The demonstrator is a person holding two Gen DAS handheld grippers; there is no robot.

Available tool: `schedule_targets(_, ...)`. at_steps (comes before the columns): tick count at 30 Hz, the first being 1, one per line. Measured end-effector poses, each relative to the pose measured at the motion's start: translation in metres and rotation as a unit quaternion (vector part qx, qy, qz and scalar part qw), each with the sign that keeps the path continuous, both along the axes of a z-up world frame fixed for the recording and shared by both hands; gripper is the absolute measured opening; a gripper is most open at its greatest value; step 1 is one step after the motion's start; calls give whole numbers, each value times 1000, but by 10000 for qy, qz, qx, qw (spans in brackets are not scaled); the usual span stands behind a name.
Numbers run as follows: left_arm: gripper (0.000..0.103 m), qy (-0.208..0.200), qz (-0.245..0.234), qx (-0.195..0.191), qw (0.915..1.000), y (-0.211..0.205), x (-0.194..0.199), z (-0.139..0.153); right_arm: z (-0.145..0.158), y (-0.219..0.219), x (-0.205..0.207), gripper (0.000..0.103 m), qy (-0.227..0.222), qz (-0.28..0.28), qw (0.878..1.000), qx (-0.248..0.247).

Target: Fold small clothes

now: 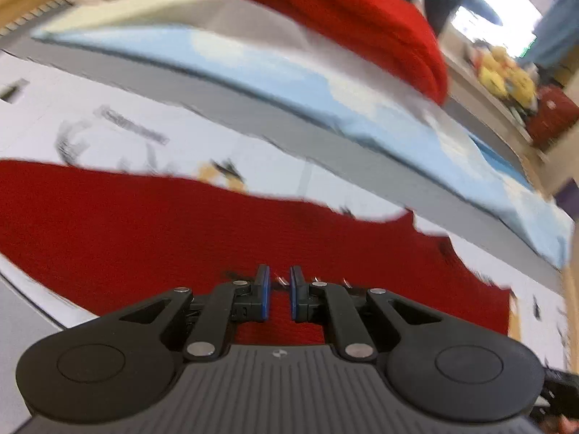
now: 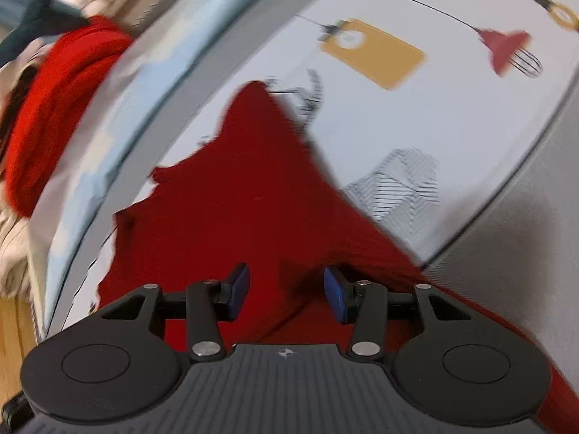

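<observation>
A dark red knitted garment point(image 1: 202, 231) lies spread on a white printed cloth point(image 1: 108, 115); it also shows in the right wrist view point(image 2: 235, 209), one corner pointing away. My left gripper point(image 1: 279, 289) hovers over its near edge, jaws a narrow gap apart with nothing clearly between them. My right gripper point(image 2: 286, 289) is open over the garment, its blue pads point(image 2: 334, 289) wide apart and empty. A brighter red folded garment point(image 1: 362, 18) sits on a light blue pad point(image 1: 253, 65) beyond; it also shows in the right wrist view point(image 2: 58, 101).
The blue pad point(image 2: 119, 115) runs along the far side of the cloth point(image 2: 452, 115). Beige fabric point(image 2: 14, 224) lies beside the folded red piece. A shelf with yellow toys point(image 1: 503, 72) is at the far right. Both views are motion-blurred.
</observation>
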State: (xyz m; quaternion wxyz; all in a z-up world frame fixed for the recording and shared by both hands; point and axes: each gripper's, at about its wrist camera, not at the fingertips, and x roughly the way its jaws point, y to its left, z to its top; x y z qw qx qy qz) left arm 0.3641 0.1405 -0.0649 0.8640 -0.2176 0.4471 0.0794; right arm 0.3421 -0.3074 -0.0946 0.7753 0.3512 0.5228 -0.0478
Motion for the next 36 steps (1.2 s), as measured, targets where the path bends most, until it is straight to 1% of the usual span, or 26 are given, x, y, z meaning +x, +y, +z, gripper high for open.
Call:
schedule_targets(1,10,128,-102,-91,9998,-3,3,-10,-4,-3,0,45,67,-94,9999,-8)
schedule_targets(3,14,434,-268,-160,9986,-5,9,-30,-12,-10,-1,44,155,-280,9995,59)
schedule_targets(5,14,921,-254,-55,9954,-5,11,-54,-14,-13,-3,43,234,-391,9989,139)
schedule_targets(6,14,1121,-225,-18,9934,-4,11,-62,-11,-10,-4,45,228,-360,9990,98)
schedule_targets(7,14,1142,-187,-95,9932,-1,10,-64,-7,-6,-3,45,184,-294,9994,33)
schedule_targets(8,14,1109,-131,-162,9936,1,9,-62,-1,-2,-3,45,71,-189,9998,-27)
schedule_targets(10,16,996,-107,-164,9948,3,7,-52,12,7,-1,45,-310,64,9995,-52)
schedule_targets(11,20,896,-101,-132,9958,3,7,-46,17,11,1,45,-482,182,9986,-75)
schedule_targets(12,23,817,-80,-86,9966,4,5,-41,19,13,2,45,-573,264,9980,-101)
schedule_targets(13,23,781,-39,-58,9969,6,4,-38,17,13,3,45,-573,289,9979,-79)
schedule_targets(14,24,766,19,-56,9970,9,4,-36,12,10,3,45,-451,214,9987,-8)
schedule_targets(16,24,754,85,-122,9970,12,3,-31,-4,0,1,46,61,-135,9999,75)
schedule_targets(17,24,743,91,-160,9971,14,3,-30,-10,-4,-1,46,227,-254,9994,65)
schedule_targets(18,24,726,89,-190,9971,16,3,-28,-13,-7,-2,46,297,-330,9990,60)
schedule_targets(22,24,585,39,-217,9980,17,-5,-16,-18,-14,-2,46,112,-515,9981,331)
schedule_targets(23,24,560,36,-220,9982,18,-5,-14,-20,-14,-2,44,116,-563,9977,370)
schedule_targets(25,24,518,44,-240,9984,19,-4,-11,-23,-15,-2,16,154,-648,9971,380)
schedule_targets(26,24,500,55,-253,9984,20,-4,-10,-25,-18,-5,15,150,-787,9959,415)
schedule_targets(27,24,493,68,-264,9984,21,-4,-9,-26,-25,-8,13,100,-1030,9931,556)
schedule_targets(28,24,487,72,-277,9984,22,-4,-8,-24,-31,-12,13,36,-1295,9894,663)
schedule_targets(29,24,475,66,-290,9984,24,-5,-7,-21,-36,-15,12,-33,-1459,9873,632)
schedule_targets(31,24,458,68,-297,9985,26,-5,-5,-17,-43,-18,13,-106,-1619,9855,508)
schedule_targets(33,24,449,93,-309,9985,30,-5,-5,-21,-45,-19,16,83,-1652,9844,606)
schedule_targets(34,24,443,114,-317,9985,32,-6,-4,-21,-44,-21,16,198,-1658,9843,580)
schedule_targets(35,24,438,130,-316,9985,33,-7,-3,-17,-42,-23,20,266,-1664,9846,461)
schedule_targets(36,24,437,141,-305,9985,35,-8,-3,-10,-38,-24,20,240,-1614,9862,294)
